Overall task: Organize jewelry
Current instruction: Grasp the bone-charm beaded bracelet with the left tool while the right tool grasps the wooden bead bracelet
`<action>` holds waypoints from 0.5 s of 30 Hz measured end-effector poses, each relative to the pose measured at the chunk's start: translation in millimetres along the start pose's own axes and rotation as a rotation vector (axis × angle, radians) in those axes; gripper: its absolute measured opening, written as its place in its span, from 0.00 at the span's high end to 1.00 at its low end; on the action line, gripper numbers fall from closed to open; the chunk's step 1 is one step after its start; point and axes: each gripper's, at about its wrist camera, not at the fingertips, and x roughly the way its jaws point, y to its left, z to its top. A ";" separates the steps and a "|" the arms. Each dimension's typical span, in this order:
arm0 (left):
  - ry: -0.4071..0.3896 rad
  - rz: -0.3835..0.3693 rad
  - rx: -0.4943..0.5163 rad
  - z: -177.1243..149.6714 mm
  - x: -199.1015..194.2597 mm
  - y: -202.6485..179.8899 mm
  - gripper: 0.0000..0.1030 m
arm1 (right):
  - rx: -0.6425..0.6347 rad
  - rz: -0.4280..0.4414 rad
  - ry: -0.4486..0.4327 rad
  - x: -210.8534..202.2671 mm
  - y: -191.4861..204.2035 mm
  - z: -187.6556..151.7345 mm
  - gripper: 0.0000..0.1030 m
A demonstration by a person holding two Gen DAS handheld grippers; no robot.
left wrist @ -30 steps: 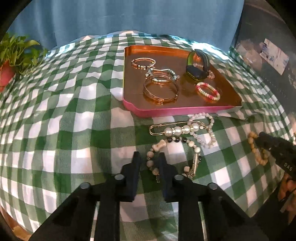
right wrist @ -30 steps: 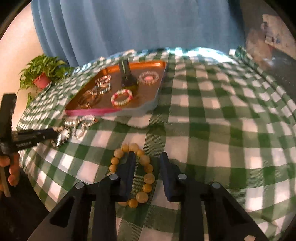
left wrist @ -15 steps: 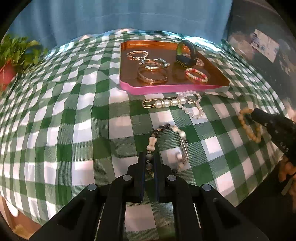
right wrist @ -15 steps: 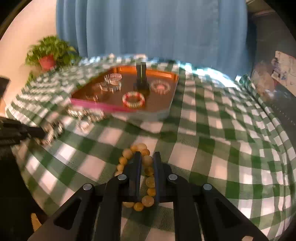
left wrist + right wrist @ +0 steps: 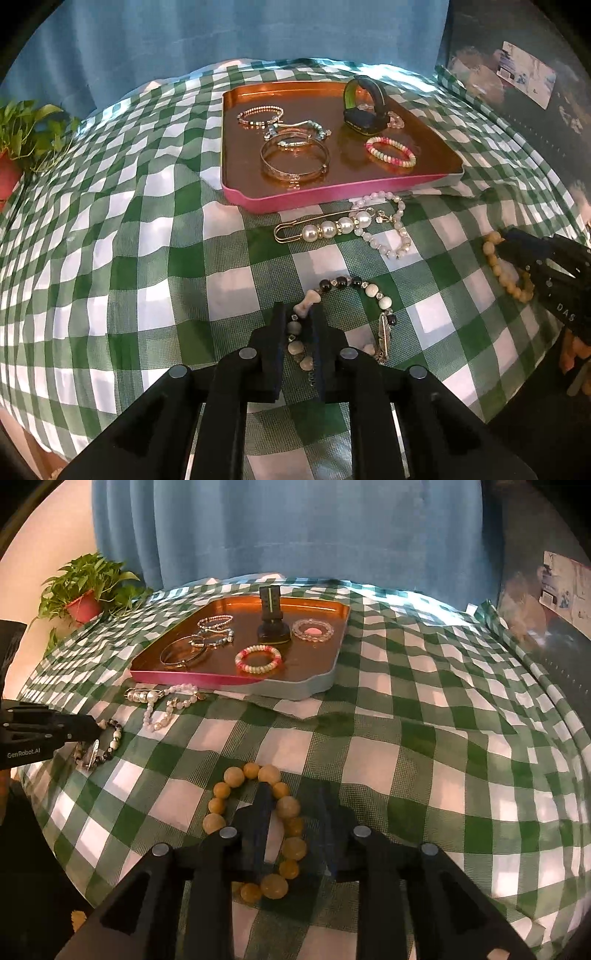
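In the left wrist view, the left tongs are clenched on a mixed-bead bracelet lying on the checked worktop, near the tray; in the right wrist view, the right tongs have just been opening, released, straddling one side of the amber bead bracelet; its loop rests on the cloth.

This looks like a room in a home. A bench is draped in a green-and-white checked cloth, with pleated blue curtains hanging close behind it. A leafy green plant in a small red pot stands at the far left corner against a plain cream wall. Papers or pictures are stuck on a dark surface at right.
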 end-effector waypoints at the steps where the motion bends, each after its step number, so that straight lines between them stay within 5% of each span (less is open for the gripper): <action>1: 0.004 0.002 -0.007 0.3 0.0 -1.3 0.92 | -0.006 -0.003 0.000 1.0 1.1 0.4 0.87; 7: -0.015 -0.059 -0.087 -6.6 -32.5 -5.6 0.92 | 0.003 0.015 -0.034 -10.4 6.9 3.0 0.89; 15: -0.112 -0.045 -0.038 -9.7 -97.0 -28.3 0.92 | 0.057 0.053 -0.108 -58.1 19.2 -3.0 0.89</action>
